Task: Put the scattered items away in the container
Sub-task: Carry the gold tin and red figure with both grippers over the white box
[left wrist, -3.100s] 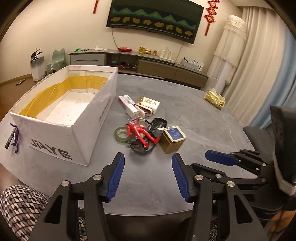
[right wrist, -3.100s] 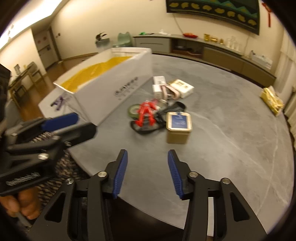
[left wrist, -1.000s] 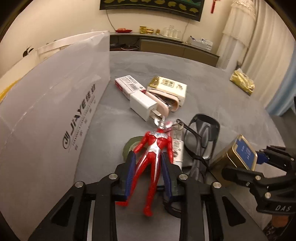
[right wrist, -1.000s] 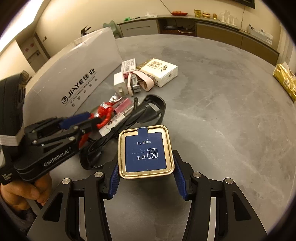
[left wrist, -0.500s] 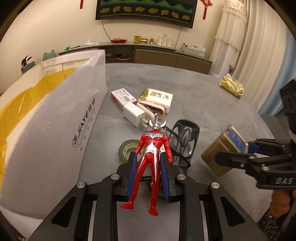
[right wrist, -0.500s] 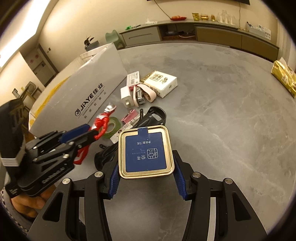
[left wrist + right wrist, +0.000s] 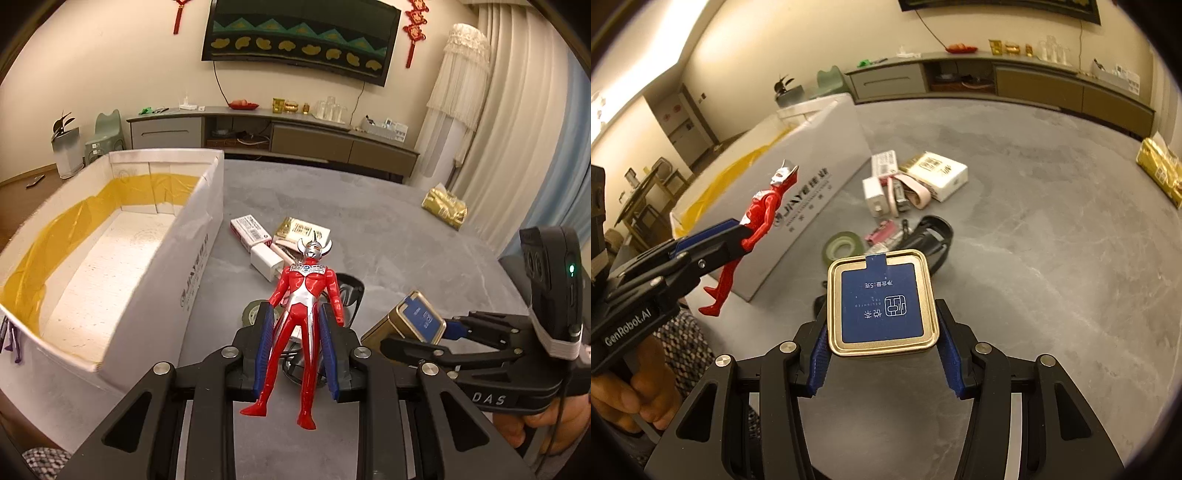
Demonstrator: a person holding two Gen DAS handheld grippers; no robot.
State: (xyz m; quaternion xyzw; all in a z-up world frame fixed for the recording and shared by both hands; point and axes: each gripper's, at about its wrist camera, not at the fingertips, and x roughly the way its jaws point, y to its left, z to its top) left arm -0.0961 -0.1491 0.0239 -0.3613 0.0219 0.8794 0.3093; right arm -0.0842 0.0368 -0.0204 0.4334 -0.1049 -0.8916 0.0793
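Note:
My left gripper (image 7: 295, 347) is shut on a red and silver toy figure (image 7: 301, 317), held above the table just right of the white cardboard box (image 7: 199, 236); the figure (image 7: 757, 229) shows side-on in the right wrist view. My right gripper (image 7: 882, 354) is shut on a gold tin with a blue lid (image 7: 882, 306), lifted off the table; that tin (image 7: 410, 321) hangs at the right in the left wrist view. On the grey table remain a tape roll (image 7: 842, 247), black glasses (image 7: 927, 236), a white charger (image 7: 875, 195) and small boxes (image 7: 938, 173).
The box (image 7: 812, 192) is open-topped with yellow tape lining its inner walls, and nothing shows inside it. A gold foil packet (image 7: 443, 206) lies at the table's far right. A person's hand (image 7: 631, 398) holds the left gripper. A long sideboard (image 7: 295, 136) runs along the back wall.
Both grippers have risen higher with their loads. The toy figure now stands level with the box rim, and more of the box's inside shows.

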